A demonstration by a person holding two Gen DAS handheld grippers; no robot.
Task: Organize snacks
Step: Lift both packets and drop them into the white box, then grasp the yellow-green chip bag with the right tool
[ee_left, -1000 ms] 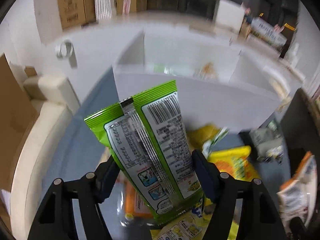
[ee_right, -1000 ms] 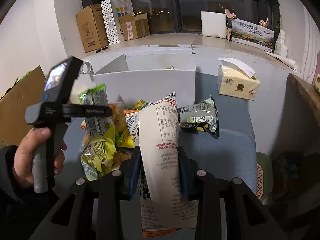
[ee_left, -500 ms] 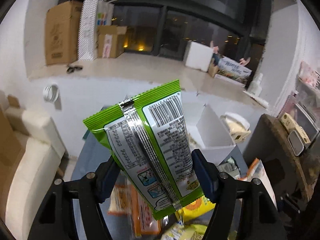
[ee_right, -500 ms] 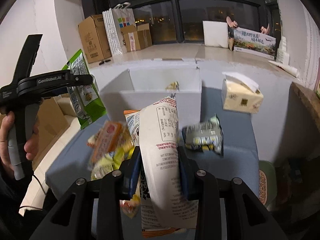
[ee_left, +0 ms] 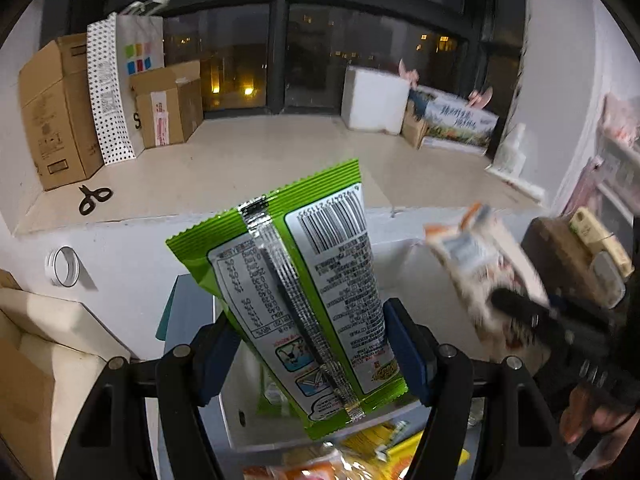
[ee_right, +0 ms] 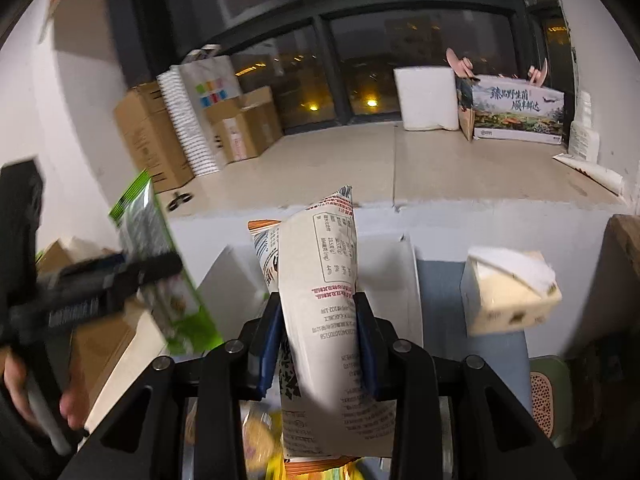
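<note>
I am pinching a green packet (ee_left: 304, 296) between the left jaws and a white packet (ee_right: 324, 304) between the right jaws, both aloft above the white box (ee_left: 244, 420). Risk: packets colliding, slipping from narrow grips.

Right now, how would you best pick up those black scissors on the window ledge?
I'd pinch the scissors across the short closed blades, coming straight down from above. They lie flat on the open ledge, handle loops spread wide, so the narrow blade end probably fits two fingers best.
</note>
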